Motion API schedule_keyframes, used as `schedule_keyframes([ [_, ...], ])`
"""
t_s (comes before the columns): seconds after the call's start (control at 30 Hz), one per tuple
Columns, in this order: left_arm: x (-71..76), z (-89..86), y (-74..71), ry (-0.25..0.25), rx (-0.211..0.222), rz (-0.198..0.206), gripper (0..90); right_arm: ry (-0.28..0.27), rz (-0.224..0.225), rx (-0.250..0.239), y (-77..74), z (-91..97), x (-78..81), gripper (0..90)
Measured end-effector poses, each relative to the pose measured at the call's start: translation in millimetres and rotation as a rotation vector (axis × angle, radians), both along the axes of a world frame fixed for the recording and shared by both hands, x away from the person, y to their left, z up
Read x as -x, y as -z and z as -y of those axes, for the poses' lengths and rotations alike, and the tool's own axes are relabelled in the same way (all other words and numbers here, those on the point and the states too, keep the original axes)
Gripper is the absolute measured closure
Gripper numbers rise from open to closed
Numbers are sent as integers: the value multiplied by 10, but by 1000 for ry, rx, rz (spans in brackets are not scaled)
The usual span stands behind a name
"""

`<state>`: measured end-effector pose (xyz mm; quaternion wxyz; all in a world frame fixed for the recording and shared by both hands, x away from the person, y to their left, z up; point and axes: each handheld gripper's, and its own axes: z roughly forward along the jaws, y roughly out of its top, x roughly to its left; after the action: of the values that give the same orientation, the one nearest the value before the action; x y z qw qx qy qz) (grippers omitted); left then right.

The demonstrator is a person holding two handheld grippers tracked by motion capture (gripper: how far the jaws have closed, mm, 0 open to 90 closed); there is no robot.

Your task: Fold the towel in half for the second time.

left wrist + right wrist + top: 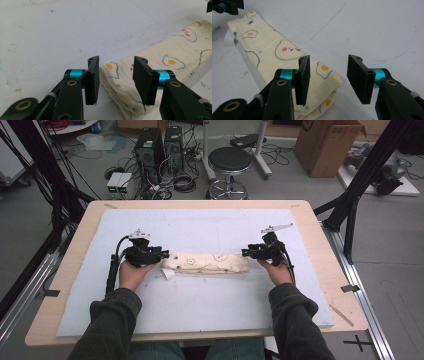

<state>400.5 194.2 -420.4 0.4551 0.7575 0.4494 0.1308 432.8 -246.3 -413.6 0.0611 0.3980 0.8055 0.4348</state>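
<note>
A cream cloth (206, 263) printed with fried eggs and small faces lies folded into a long narrow bundle near the middle of the white mat (200, 305) that covers the wooden surface (75, 265). In the high view its length runs from 9 o'clock to 3 o'clock across the mat, with a small white tag sticking out at its 9 o'clock end.

The left claw (161, 255) sits at the bundle's 9 o'clock end, held in the person's left hand (131, 274). In the left gripper view (116, 80) its jaws stand apart with the end of the cloth (155, 65) lying between them, and neither pad presses on the fabric.

The right claw (246, 252) sits at the 3 o'clock end, held in the right hand (276, 270). In the right gripper view (329, 78) its jaws are also apart. The folded end of the cloth (287, 55) lies under and just past the jaw on the 9 o'clock side of that view, while the other jaw stands over bare mat, clear of the fabric.

Both sleeves come in from 6 o'clock. Beyond the surface, at 12 o'clock, a round black stool (229, 161) stands on the floor.
</note>
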Motion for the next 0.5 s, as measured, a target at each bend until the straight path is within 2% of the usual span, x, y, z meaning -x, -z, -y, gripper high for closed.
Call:
schedule_keyframes([
  [0.3,71,-18,-53,19,13,10,524,6,15,-23,-71,8,73,398],
  [0.5,123,-34,-78,22,26,18,503,4,36,-27,-107,-8,114,357],
])
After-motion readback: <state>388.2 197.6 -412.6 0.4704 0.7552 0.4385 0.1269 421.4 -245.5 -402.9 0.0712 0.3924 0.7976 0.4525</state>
